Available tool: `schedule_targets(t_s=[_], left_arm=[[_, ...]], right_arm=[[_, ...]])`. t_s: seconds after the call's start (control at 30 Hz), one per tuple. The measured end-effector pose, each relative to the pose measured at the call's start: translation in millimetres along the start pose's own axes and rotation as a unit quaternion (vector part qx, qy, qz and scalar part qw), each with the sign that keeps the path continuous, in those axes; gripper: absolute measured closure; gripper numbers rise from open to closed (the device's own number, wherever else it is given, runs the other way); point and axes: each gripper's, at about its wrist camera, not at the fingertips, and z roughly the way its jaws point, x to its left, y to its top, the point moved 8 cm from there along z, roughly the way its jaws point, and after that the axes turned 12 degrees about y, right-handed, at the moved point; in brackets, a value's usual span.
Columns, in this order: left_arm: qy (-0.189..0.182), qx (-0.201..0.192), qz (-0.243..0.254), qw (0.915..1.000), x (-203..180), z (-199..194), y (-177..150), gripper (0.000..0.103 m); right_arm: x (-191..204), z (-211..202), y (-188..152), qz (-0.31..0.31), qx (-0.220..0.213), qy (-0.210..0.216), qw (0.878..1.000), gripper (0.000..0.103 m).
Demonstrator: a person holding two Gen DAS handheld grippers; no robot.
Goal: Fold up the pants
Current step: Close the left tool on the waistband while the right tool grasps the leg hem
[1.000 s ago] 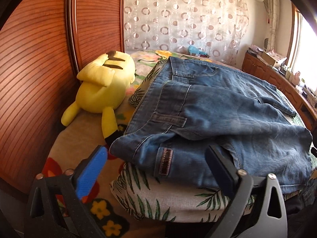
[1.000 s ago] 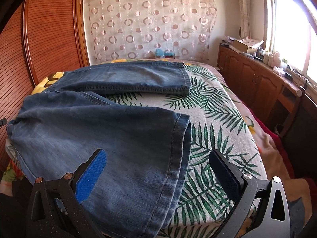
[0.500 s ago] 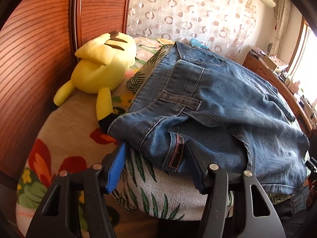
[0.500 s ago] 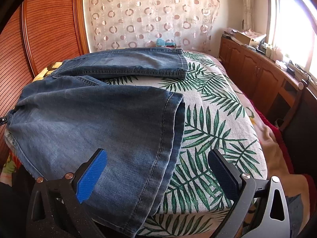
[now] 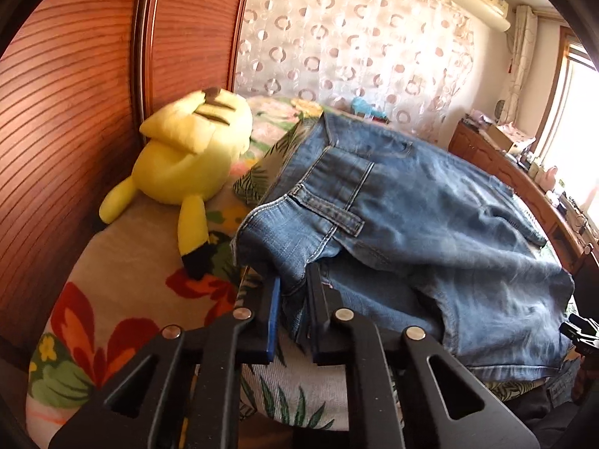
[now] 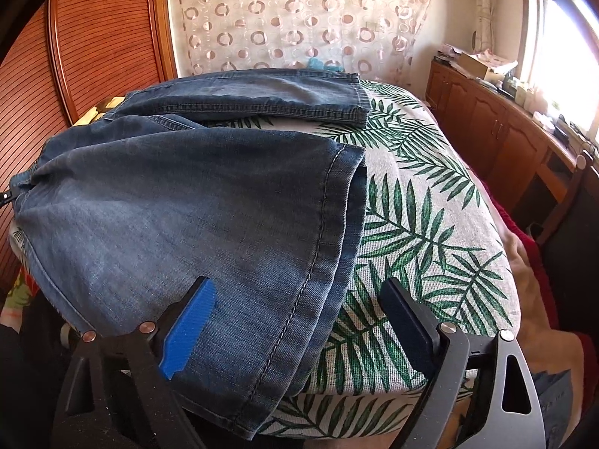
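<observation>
Blue jeans [image 5: 411, 224] lie spread on a palm-leaf cushion [image 6: 430, 205]. In the left wrist view my left gripper [image 5: 292, 292] is shut on the near corner of the waistband, with the denim bunched between the pads. In the right wrist view the two legs [image 6: 187, 205] lie side by side, hems to the right. My right gripper [image 6: 295, 299] is open, its pads on either side of the near leg's hem [image 6: 318, 262] at the cushion's front edge.
A yellow plush toy [image 5: 187, 157] lies left of the jeans against the wooden headboard [image 5: 75, 93]. A floral sheet [image 5: 112, 299] covers the bed below. A wooden cabinet [image 6: 505, 123] runs along the right wall under the window. A patterned curtain [image 6: 299, 18] hangs behind.
My left gripper moved forward and closed on the waistband corner, lifting it slightly. My right gripper moved in closer to the near leg's hem and stayed open.
</observation>
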Motion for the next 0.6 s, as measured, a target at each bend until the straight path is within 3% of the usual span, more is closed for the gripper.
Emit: schedule_targets(t_s=[0.37,0.5,0.6], left_arm=[[-0.028,-0.066,0.035,0.9969,-32.0,-37.4,44.7,0.092],[-0.049,-0.095,0.049,0.9931,-54.6,-46.6,70.7,0.092],[-0.060,-0.111,0.061,0.9901,-71.4,-50.3,84.4,0.092]], right_arm=[[-2.6,10.2,11.0,-0.013,-0.005,0.009,1.000,0.044],[-4.1,8.9,12.0,-0.012,-0.006,0.010,1.000,0.068],[-6.5,8.4,11.2,-0.011,-0.004,0.015,1.000,0.079]])
